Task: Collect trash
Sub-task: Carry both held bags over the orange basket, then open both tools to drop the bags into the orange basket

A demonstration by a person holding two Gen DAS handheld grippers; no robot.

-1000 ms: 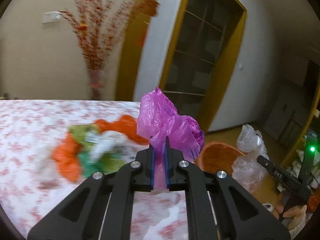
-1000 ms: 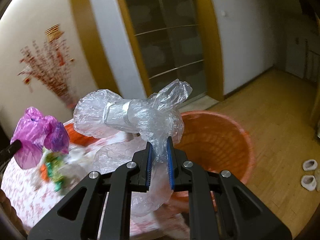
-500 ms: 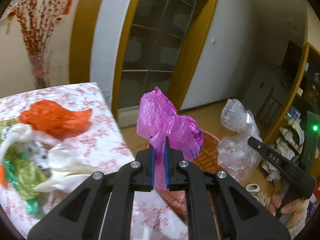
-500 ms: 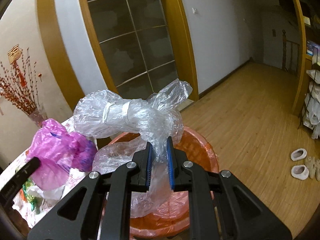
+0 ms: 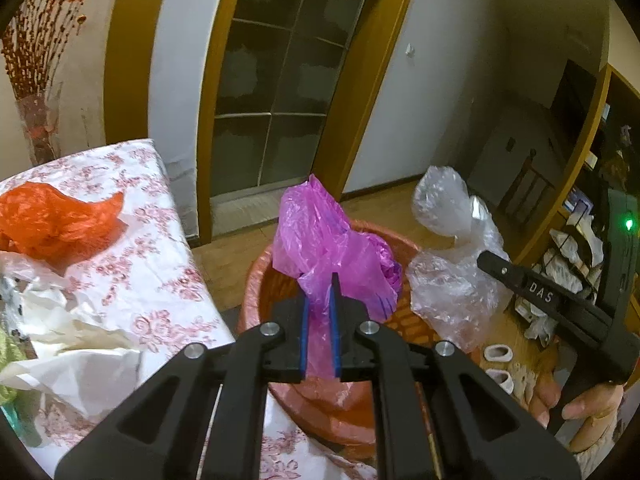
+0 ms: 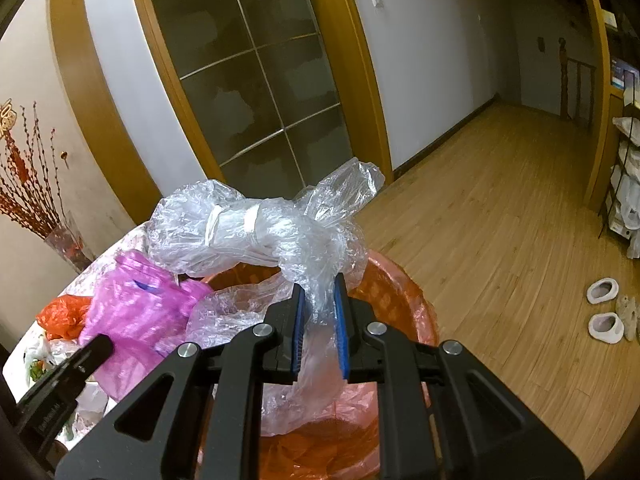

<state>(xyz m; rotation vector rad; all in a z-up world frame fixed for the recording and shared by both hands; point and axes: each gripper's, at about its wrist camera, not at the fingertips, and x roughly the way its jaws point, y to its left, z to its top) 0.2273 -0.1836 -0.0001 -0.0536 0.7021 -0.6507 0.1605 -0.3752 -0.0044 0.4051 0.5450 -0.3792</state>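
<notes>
Pink bag (image 5: 320,248) is pinched in left gripper (image 5: 320,312), hanging above the orange bin (image 5: 256,280). Clear bag (image 6: 260,228) is between the right gripper (image 6: 320,312) pads, above the bin too; its jaws have just been opening, film still caught. Bin bottom is hidden by bags & grippers. Left of bin: table (image 5: 152,248) w/ orange bag (image 5: 52,216), white scraps (image 5: 80,344), cut off at frame edge.
</notes>
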